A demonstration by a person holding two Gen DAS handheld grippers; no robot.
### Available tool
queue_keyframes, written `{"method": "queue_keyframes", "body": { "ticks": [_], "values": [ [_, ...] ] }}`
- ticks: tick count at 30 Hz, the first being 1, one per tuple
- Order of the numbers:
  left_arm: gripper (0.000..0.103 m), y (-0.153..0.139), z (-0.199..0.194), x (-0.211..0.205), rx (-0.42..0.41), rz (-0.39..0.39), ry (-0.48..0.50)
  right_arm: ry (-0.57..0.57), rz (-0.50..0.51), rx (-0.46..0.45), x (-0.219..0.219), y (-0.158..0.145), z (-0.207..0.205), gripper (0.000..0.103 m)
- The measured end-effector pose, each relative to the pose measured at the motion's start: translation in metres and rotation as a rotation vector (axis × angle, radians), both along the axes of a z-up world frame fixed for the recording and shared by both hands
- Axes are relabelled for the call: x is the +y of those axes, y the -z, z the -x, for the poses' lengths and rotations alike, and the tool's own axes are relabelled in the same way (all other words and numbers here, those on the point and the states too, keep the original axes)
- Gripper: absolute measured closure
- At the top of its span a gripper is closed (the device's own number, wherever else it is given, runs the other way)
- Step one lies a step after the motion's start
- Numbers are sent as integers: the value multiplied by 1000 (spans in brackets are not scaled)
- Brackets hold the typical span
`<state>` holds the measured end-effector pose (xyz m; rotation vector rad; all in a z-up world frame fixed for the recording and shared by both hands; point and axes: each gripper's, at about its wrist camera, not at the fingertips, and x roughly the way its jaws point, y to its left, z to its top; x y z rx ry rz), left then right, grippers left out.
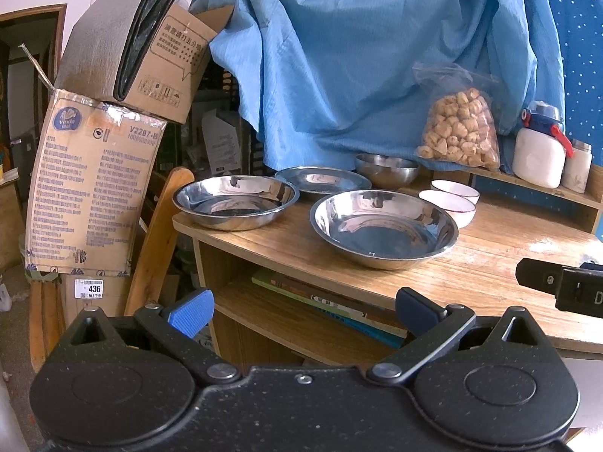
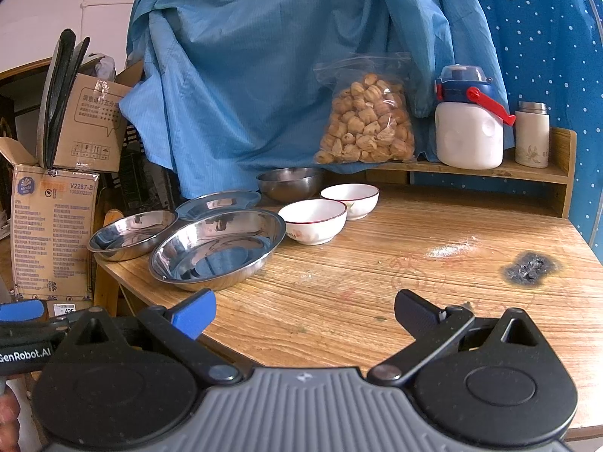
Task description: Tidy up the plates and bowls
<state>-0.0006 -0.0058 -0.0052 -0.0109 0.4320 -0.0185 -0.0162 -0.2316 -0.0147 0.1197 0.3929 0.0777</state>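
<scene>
Three steel plates lie on the wooden table (image 2: 414,263): a near one (image 1: 384,228) (image 2: 216,248), a left one (image 1: 235,200) (image 2: 132,233), and a far one (image 1: 322,179) (image 2: 218,200). A steel bowl (image 1: 386,169) (image 2: 290,182) stands behind them. Two white bowls, one near (image 2: 312,220) (image 1: 450,203) and one far (image 2: 350,199) (image 1: 454,188), stand to their right. My left gripper (image 1: 303,310) is open and empty, in front of the table's edge. My right gripper (image 2: 305,314) is open and empty, over the table's front.
A bag of snacks (image 2: 367,126), a white jug (image 2: 469,132) and a flask (image 2: 531,133) stand on a low shelf at the back. Blue cloth (image 2: 264,56) hangs behind. Cardboard boxes (image 1: 90,188) stack at the left. Books (image 1: 328,305) lie under the tabletop.
</scene>
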Motion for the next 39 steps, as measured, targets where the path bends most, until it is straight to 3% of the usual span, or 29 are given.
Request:
{"method": "queue_keyframes", "body": {
  "ticks": [28, 32, 39],
  "values": [
    [1, -4, -3, -1, 10, -2, 14, 10, 3, 19, 2, 0, -1, 0],
    [1, -9, -8, 4, 27, -28, -64, -4, -6, 42, 2, 1, -9, 0],
    [1, -30, -19, 21, -42, -76, -141, -30, -19, 69, 0, -2, -21, 0]
  ]
}}
